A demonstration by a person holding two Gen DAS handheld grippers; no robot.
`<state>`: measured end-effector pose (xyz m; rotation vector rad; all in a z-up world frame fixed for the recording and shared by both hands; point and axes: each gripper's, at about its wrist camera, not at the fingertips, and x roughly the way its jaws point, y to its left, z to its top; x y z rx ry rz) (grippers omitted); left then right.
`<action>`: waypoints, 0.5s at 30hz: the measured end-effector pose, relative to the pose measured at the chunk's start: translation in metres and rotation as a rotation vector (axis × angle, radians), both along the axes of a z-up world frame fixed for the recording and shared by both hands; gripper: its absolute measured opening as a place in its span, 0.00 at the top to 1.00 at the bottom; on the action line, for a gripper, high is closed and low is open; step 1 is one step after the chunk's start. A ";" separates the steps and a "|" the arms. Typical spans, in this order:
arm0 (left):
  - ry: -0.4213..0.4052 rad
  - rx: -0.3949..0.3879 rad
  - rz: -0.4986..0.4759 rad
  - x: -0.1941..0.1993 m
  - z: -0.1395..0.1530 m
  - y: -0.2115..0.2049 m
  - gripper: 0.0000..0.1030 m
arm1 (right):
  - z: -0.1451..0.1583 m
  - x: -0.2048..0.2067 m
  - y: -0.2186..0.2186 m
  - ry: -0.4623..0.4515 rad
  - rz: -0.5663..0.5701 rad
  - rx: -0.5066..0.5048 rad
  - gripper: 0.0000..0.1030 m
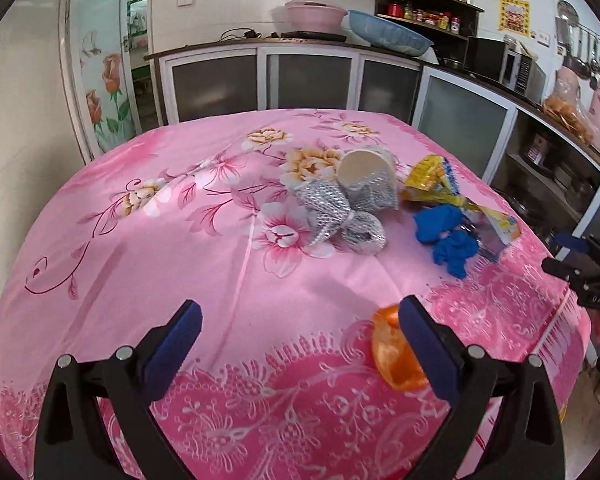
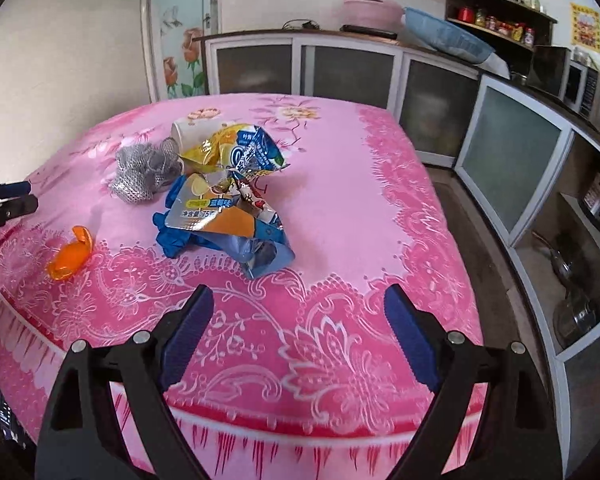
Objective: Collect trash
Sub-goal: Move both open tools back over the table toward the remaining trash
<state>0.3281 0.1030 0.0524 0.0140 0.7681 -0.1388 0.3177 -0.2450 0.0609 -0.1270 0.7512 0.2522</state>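
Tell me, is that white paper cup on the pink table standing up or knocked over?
Knocked over. The white paper cup lies on its side among the silver mesh, its round open mouth facing sideways toward the left camera.

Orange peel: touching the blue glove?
Apart. Right wrist view shows bare pink cloth between the orange peel and the blue glove.

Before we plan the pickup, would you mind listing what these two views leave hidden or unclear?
- Orange peel, left wrist view: its right side is hidden behind the left gripper's fingers.
- Blue glove, right wrist view: mostly buried under the snack wrappers.
- Paper cup, right wrist view: only its rim shows behind the wrappers.
- Trash bin: in neither view.
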 end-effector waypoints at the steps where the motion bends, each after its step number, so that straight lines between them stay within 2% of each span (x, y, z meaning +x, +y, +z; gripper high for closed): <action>1: 0.003 -0.002 0.001 0.003 -0.002 0.001 0.08 | -0.003 0.004 0.003 0.005 0.008 -0.004 0.20; 7: 0.020 0.018 -0.003 0.023 -0.008 0.000 0.08 | -0.013 0.025 0.021 0.015 0.040 -0.052 0.20; 15: 0.032 0.035 -0.020 0.039 -0.009 -0.003 0.08 | -0.014 0.043 0.026 0.025 0.059 -0.066 0.20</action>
